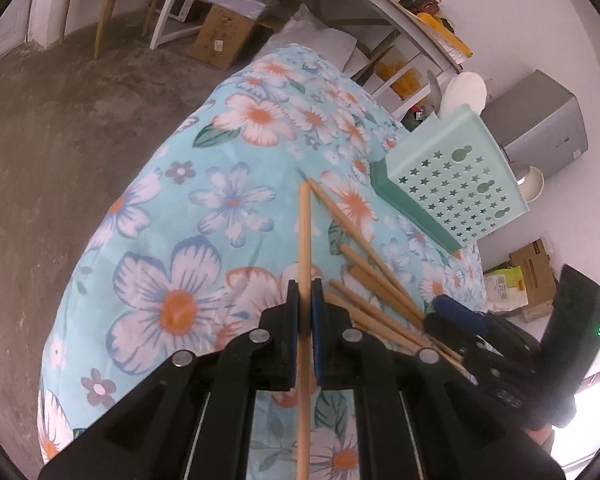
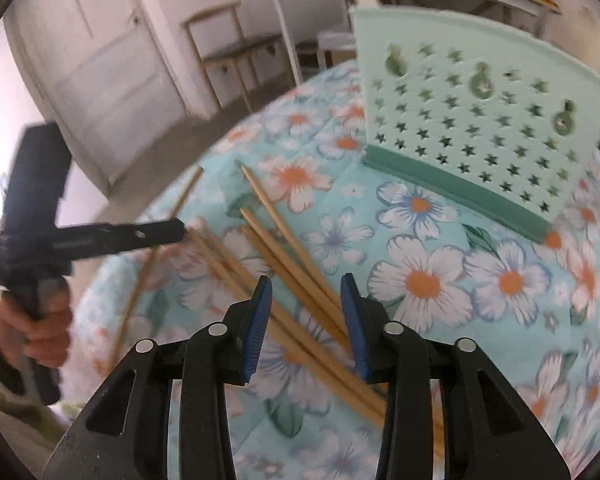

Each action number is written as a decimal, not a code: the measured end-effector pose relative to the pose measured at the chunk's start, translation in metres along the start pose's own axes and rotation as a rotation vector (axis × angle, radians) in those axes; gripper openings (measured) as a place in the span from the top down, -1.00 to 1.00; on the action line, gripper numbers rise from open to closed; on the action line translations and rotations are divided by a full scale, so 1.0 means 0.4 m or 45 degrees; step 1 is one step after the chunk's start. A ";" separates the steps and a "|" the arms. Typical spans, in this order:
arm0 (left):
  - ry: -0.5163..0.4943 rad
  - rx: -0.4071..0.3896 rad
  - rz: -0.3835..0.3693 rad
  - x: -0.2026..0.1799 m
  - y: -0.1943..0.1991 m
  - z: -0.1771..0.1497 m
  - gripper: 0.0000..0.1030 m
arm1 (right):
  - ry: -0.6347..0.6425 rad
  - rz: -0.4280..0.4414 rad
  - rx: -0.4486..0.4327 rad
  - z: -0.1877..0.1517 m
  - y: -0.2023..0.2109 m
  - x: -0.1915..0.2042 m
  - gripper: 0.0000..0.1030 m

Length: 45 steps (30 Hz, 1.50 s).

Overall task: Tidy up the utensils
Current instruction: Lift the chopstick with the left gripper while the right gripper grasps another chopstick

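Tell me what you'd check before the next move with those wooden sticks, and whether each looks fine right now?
1. Left gripper clamped on one chopstick: ok.
2. That chopstick clear of the loose chopsticks on the cloth: cannot tell; its tip sits close to another's.
3. Right gripper open above the pile: ok.
4. Only one stick between its fingers: not ok, several lie there.
5. Mint holder upright and within reach: ok.
6. Holder's top opening free: cannot tell.
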<state>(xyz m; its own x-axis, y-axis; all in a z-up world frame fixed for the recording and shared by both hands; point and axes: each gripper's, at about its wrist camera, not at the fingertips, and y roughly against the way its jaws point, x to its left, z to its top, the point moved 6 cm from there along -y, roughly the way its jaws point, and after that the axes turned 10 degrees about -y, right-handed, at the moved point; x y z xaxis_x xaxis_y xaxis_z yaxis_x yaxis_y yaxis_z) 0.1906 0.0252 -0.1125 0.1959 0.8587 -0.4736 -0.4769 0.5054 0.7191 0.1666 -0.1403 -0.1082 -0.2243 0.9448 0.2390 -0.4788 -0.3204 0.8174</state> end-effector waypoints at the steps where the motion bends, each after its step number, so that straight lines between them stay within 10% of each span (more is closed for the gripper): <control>1: 0.000 0.001 0.001 0.003 -0.001 -0.002 0.89 | 0.005 -0.012 0.012 -0.001 -0.005 -0.002 0.57; 8: 0.000 0.018 0.001 0.016 -0.011 -0.006 0.88 | -0.036 -0.017 0.013 -0.011 0.011 -0.033 1.00; 14: -0.001 0.027 0.013 0.022 -0.019 -0.006 0.87 | -0.010 0.025 0.015 -0.013 0.049 -0.031 0.93; 18: 0.015 0.036 0.016 0.025 -0.025 -0.003 0.87 | 0.082 0.001 0.013 -0.003 0.037 0.003 0.36; 26: -0.011 0.049 0.055 0.024 -0.032 -0.005 0.86 | 0.128 -0.067 0.066 -0.001 -0.008 0.004 1.00; 38: -0.072 0.052 0.085 0.011 -0.040 -0.003 0.80 | 0.049 -0.021 0.004 0.027 0.075 -0.017 1.00; 45: -0.037 0.025 0.046 0.020 -0.038 -0.007 0.77 | 0.015 0.104 0.022 0.096 0.018 0.040 0.58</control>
<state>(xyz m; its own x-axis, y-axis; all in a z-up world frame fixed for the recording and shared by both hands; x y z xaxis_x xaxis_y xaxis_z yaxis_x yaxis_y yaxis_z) 0.1969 0.0243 -0.1288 0.2037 0.8786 -0.4320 -0.4676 0.4750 0.7454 0.1920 -0.1248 -0.0782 -0.2723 0.9145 0.2993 -0.4435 -0.3953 0.8044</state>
